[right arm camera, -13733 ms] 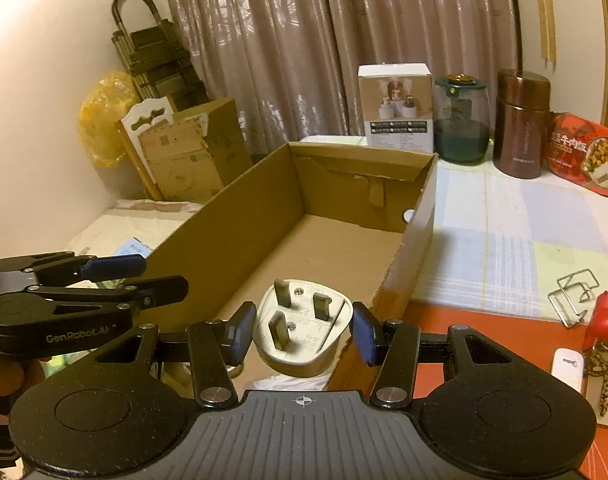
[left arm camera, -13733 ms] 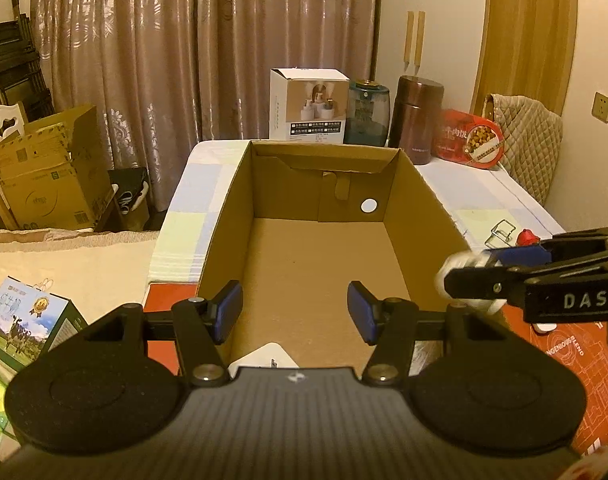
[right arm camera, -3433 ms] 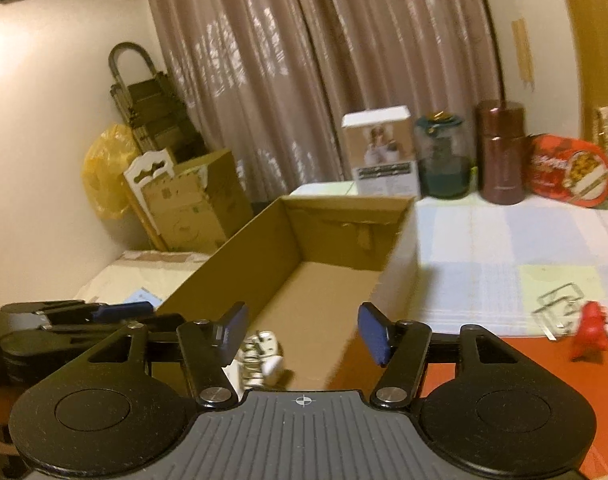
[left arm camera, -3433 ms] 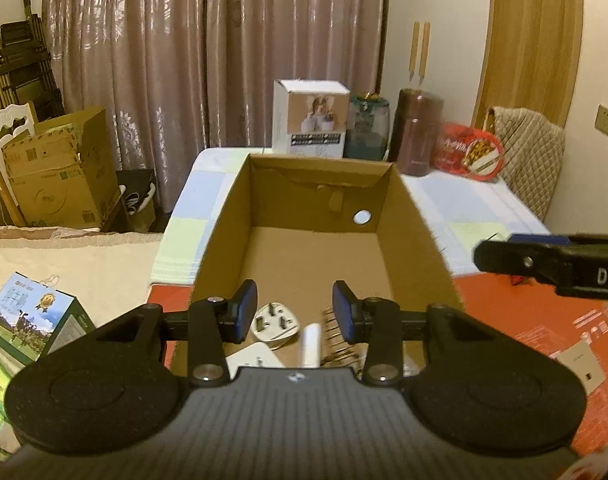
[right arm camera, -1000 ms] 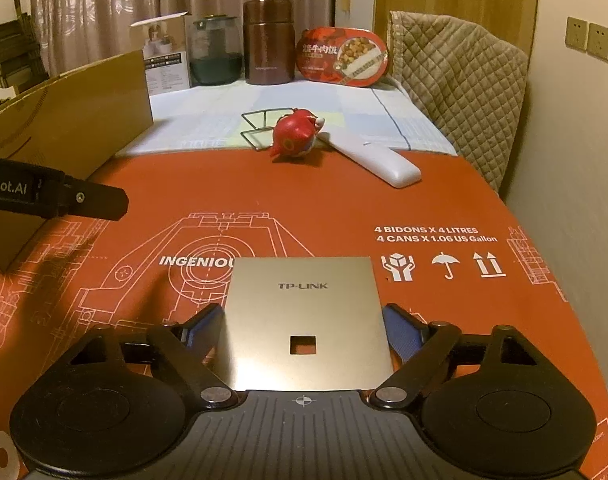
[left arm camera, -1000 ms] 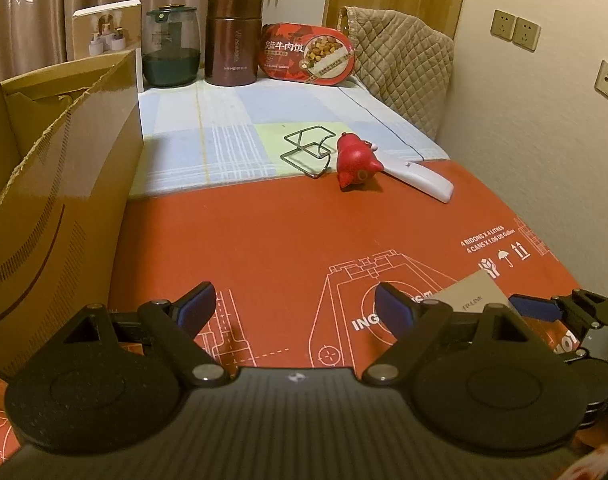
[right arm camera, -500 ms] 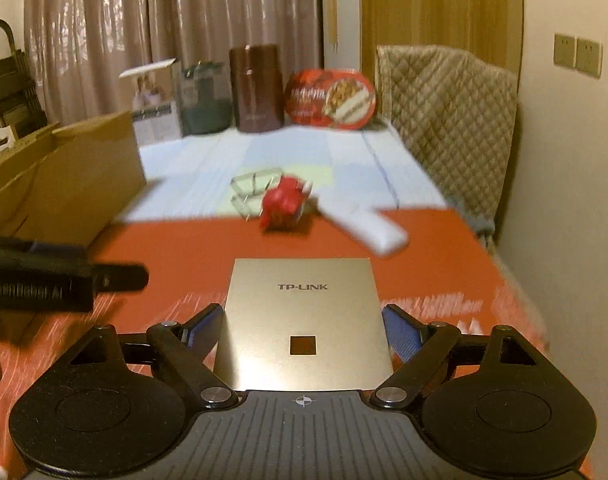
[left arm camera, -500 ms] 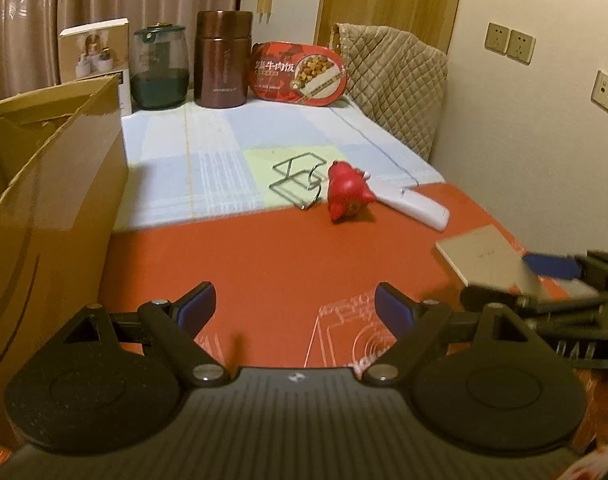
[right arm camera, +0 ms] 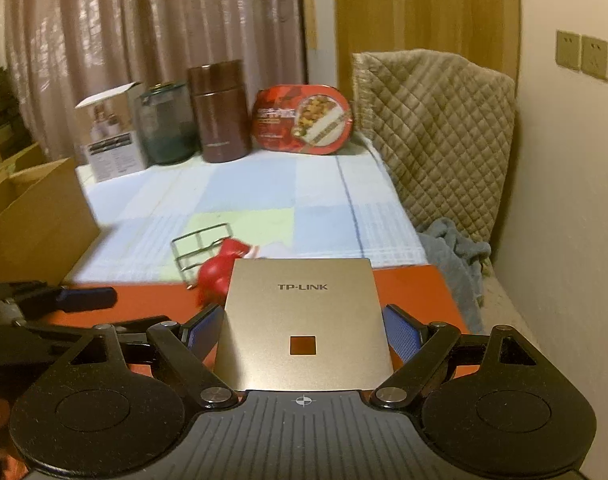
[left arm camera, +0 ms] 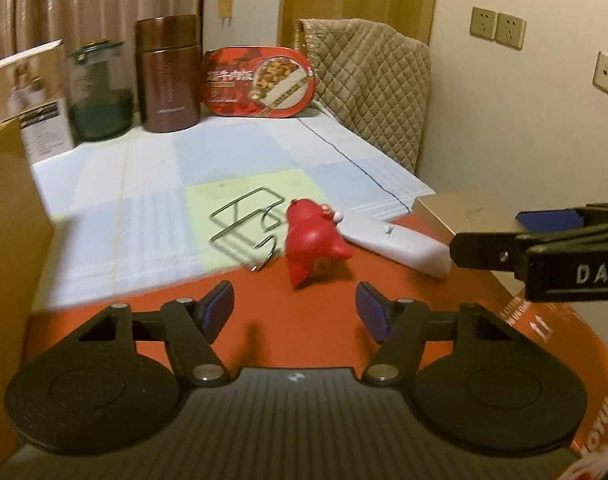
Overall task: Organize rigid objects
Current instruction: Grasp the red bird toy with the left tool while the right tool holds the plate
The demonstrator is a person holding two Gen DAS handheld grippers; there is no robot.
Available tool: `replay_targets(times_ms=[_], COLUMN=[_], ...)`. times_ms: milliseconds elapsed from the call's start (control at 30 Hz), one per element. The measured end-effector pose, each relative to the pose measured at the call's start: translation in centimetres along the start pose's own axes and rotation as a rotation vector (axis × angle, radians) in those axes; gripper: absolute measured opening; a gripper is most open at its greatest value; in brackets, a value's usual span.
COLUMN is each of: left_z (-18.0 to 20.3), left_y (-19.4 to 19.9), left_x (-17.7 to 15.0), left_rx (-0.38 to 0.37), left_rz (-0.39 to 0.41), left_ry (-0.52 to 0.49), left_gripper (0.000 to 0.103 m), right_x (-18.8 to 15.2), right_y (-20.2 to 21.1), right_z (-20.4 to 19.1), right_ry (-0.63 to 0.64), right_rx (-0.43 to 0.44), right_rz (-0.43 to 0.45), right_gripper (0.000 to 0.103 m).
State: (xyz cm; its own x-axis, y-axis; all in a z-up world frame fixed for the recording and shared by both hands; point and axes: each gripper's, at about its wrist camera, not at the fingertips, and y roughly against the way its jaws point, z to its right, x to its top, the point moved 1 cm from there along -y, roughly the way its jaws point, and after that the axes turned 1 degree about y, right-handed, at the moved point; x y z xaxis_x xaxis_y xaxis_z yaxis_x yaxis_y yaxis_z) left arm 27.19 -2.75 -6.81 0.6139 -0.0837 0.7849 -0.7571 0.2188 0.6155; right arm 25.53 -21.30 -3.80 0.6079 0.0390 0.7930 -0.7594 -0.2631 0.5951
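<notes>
My right gripper (right arm camera: 302, 332) is shut on a gold TP-LINK panel (right arm camera: 304, 320) and holds it flat above the red mat; the panel also shows at the right in the left wrist view (left arm camera: 450, 212). My left gripper (left arm camera: 294, 308) is open and empty, low over the mat, just short of a red figurine (left arm camera: 312, 240). The figurine (right arm camera: 218, 270) lies at the mat's far edge beside a wire rack (left arm camera: 244, 226) and a white remote (left arm camera: 400, 244). The cardboard box (right arm camera: 32, 216) stands at the left.
A white carton (right arm camera: 112, 136), a green jar (right arm camera: 166, 124), a brown flask (right arm camera: 220, 110) and a red food tray (right arm camera: 304, 118) stand at the table's back. A quilted chair back (right arm camera: 436, 132) and the wall close the right side.
My right gripper has lifted the gold panel off the mat and carried it up. My left gripper has moved forward towards the red figurine, still open.
</notes>
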Motion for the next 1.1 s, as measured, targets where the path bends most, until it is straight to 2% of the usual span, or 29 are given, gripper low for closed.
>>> replay_targets(times_ms=[300,633,700,833,1000,1100], left_z=[1.9,1.7,1.5,0.7,-0.8,-1.3], left_y=[-4.1,-6.2,-5.8,-3.7,0.8,3.9], left_x=[0.6,1.2,1.1,0.0,-2.5,-4.3], left_rx=[0.014,0.024,0.031,0.023,0.02,0.021], left_rz=[0.013,0.004,-0.001,-0.03,-0.085,-0.112], left_ry=[-0.075,-0.044,-0.03,0.008,0.045,0.033], left_gripper=[0.052,0.043,0.038,0.037,0.037,0.037], right_x=[1.0,1.2,1.2,1.1,0.5,0.0], right_y=[-1.3,-1.5,-1.5,-1.5,-1.3,-1.0], right_z=[1.5,1.8,1.6,1.2,-0.1,-1.2], right_ry=[-0.034,-0.059,-0.06,-0.056,-0.045,-0.036], right_rx=[-0.019,-0.028,-0.024,-0.011,0.024,0.046], right_rz=[-0.004,-0.007,-0.006,-0.008,-0.018,-0.026], right_gripper=[0.083,0.083,0.083,0.083,0.083,0.083])
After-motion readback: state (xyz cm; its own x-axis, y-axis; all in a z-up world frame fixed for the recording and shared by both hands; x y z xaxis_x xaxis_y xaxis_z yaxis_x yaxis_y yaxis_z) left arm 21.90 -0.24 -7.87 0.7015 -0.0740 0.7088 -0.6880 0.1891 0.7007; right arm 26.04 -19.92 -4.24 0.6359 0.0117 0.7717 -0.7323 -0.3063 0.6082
